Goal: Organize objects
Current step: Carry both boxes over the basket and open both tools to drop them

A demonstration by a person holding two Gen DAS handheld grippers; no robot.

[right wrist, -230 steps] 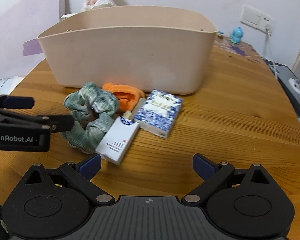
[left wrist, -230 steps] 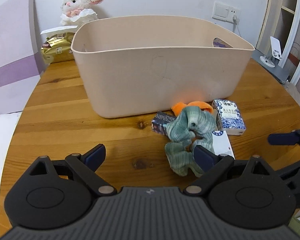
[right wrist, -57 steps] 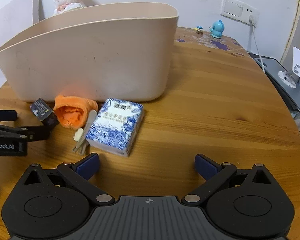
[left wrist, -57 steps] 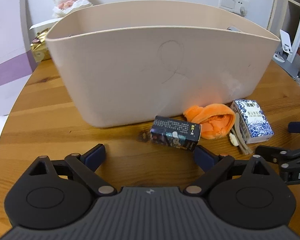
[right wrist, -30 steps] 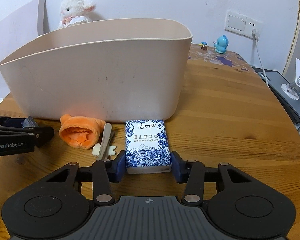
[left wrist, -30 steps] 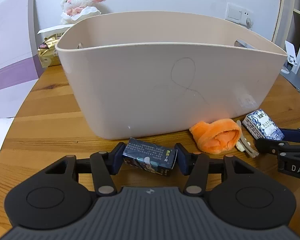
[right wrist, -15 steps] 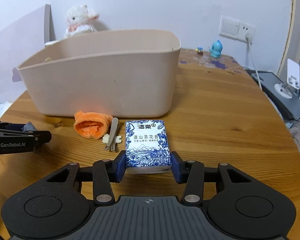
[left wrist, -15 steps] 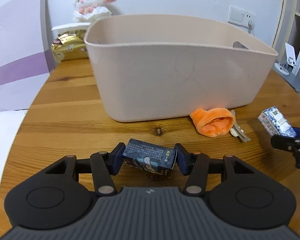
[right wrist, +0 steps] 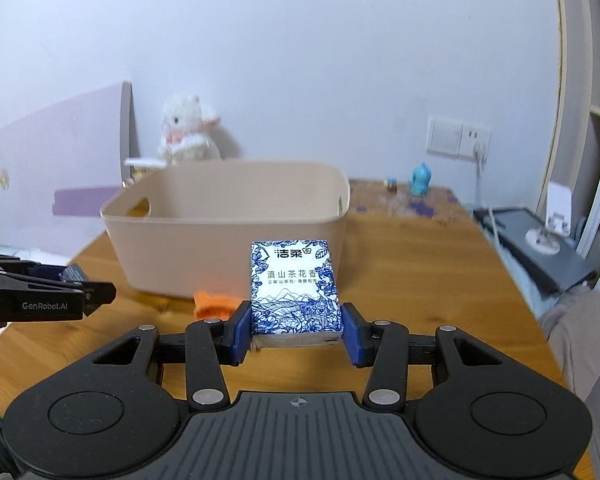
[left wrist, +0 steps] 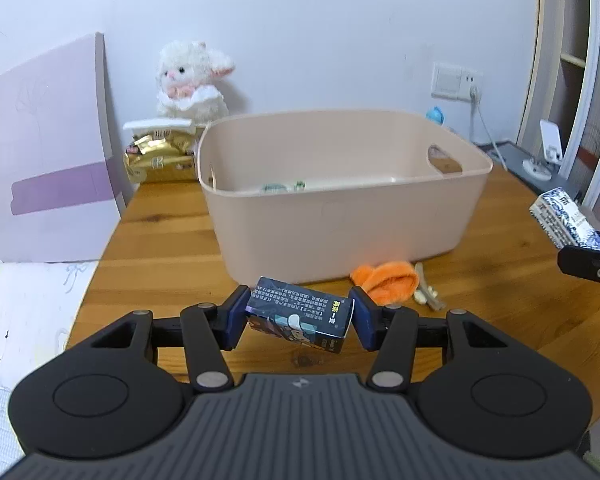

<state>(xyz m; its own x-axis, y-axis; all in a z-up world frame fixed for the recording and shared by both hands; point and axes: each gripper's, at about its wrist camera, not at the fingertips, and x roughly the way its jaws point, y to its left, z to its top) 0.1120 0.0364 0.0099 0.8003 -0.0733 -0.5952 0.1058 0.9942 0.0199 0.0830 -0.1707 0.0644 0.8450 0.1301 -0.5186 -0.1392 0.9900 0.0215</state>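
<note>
My left gripper (left wrist: 299, 317) is shut on a small dark blue box (left wrist: 300, 314), held above the table in front of the beige bin (left wrist: 340, 216). My right gripper (right wrist: 294, 334) is shut on a blue-and-white tissue pack (right wrist: 295, 290), also lifted, near the bin's (right wrist: 228, 240) front right corner. In the left wrist view the tissue pack (left wrist: 566, 222) shows at the far right. An orange cloth (left wrist: 386, 280) and a beige hair clip (left wrist: 428, 294) lie on the wood by the bin's front wall. Some items lie inside the bin (left wrist: 282, 187).
A white plush lamb (left wrist: 194, 80) and a gold snack bag (left wrist: 158, 156) stand behind the bin at the left. A blue figurine (right wrist: 420, 179) sits at the table's back right. A purple board (left wrist: 48, 152) leans at the left; a grey device (right wrist: 536, 248) lies beyond the right edge.
Both grippers have risen and pulled back from the table with their loads, so the bin's inside now shows. One second ago each had just closed on its item at table level.
</note>
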